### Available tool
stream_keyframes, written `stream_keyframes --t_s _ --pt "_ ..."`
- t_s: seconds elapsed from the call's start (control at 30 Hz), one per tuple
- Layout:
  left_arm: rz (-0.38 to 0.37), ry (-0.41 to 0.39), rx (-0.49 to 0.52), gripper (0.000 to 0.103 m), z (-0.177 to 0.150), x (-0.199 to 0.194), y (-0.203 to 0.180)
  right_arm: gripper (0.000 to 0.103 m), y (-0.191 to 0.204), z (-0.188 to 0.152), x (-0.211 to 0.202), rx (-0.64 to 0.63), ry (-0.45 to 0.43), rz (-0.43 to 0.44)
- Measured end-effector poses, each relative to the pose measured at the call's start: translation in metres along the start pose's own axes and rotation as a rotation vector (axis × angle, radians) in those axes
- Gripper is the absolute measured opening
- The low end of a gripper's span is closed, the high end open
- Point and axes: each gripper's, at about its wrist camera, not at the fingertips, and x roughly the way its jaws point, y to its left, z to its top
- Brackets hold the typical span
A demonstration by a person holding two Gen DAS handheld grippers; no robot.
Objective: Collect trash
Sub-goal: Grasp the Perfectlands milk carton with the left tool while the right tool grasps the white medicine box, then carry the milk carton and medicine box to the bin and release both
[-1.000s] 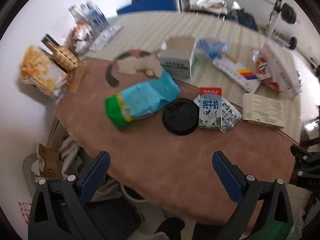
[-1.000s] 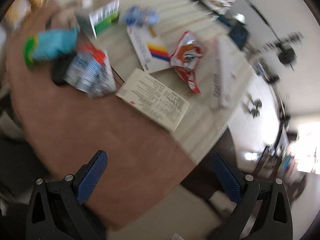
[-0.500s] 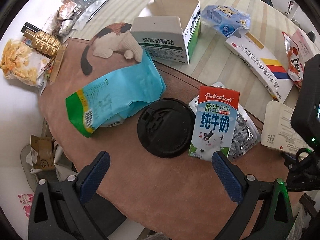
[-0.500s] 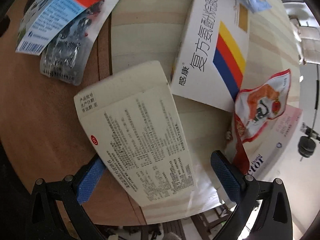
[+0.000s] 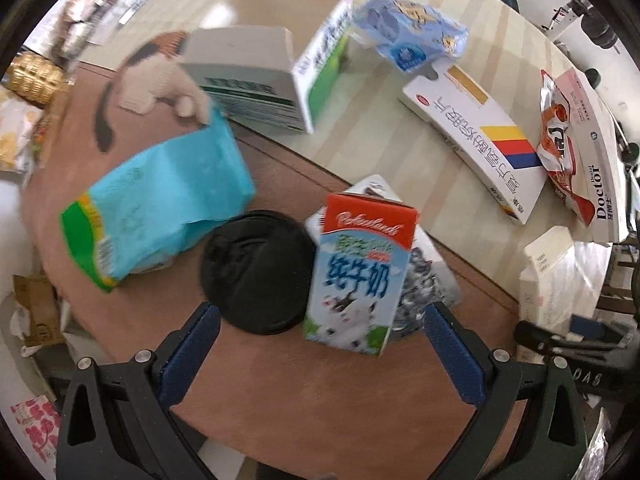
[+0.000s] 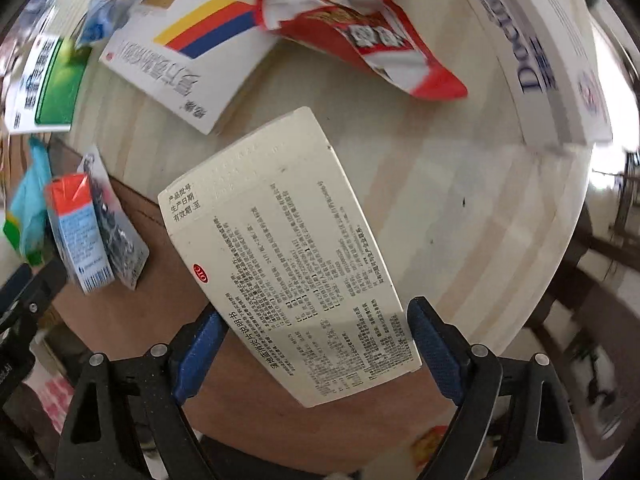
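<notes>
My left gripper (image 5: 318,344) is spread wide over the brown mat (image 5: 320,400), with the milk carton (image 5: 360,272) standing between the fingertips and the black lid (image 5: 256,272) touching its left side. A teal bag (image 5: 160,208) lies left of the lid. My right gripper (image 6: 312,344) has the cream medicine box (image 6: 288,256) between its pads (image 6: 200,344); looks pinched to me, but contact on the right pad isn't clear. A red snack wrapper (image 6: 360,36) sits farther back.
</notes>
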Motion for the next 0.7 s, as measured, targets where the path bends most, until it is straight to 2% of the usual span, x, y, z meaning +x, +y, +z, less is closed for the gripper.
stream_keyframes --t_s 0.07,0.17,0.23,0.27,0.3,0.33,0.4,0.43,0.57,0.7 --pt "-0.026 0.027 0.012 0.103 0.009 0.009 -0.004 0.094 -0.01 -0.004 0.0 0.006 -0.022 0.015" --pt "-0.037 0.04 0.036 0.095 0.018 0.016 -0.01 0.094 0.007 -0.006 0.001 -0.072 -0.062 -0.05" --pt "-0.034 0.046 0.054 0.075 0.023 0.021 -0.017 0.094 0.024 -0.008 0.007 -0.112 -0.068 -0.083" --pt "-0.031 0.046 0.059 0.069 0.025 0.024 -0.016 0.094 0.027 -0.008 0.01 -0.112 -0.068 -0.081" --pt "-0.03 0.045 0.062 0.054 0.027 0.025 -0.018 0.094 0.027 -0.008 0.011 -0.107 -0.069 -0.075" --pt "-0.022 0.04 0.062 0.05 0.027 0.025 -0.02 0.092 0.031 -0.007 0.019 -0.102 -0.074 -0.074" --pt "-0.027 0.017 0.064 0.049 0.029 0.021 -0.023 0.083 0.028 -0.008 0.021 -0.083 -0.096 -0.071" --pt "-0.021 0.006 0.066 0.049 0.029 0.02 -0.025 0.083 0.015 -0.007 0.015 -0.077 -0.101 -0.066" --pt "-0.004 -0.031 0.073 0.049 0.021 0.007 -0.032 0.083 0.011 -0.013 0.007 -0.06 -0.128 -0.046" --pt "0.004 -0.083 0.062 0.049 0.013 -0.017 -0.031 0.083 -0.002 -0.021 -0.023 -0.044 -0.154 -0.011"
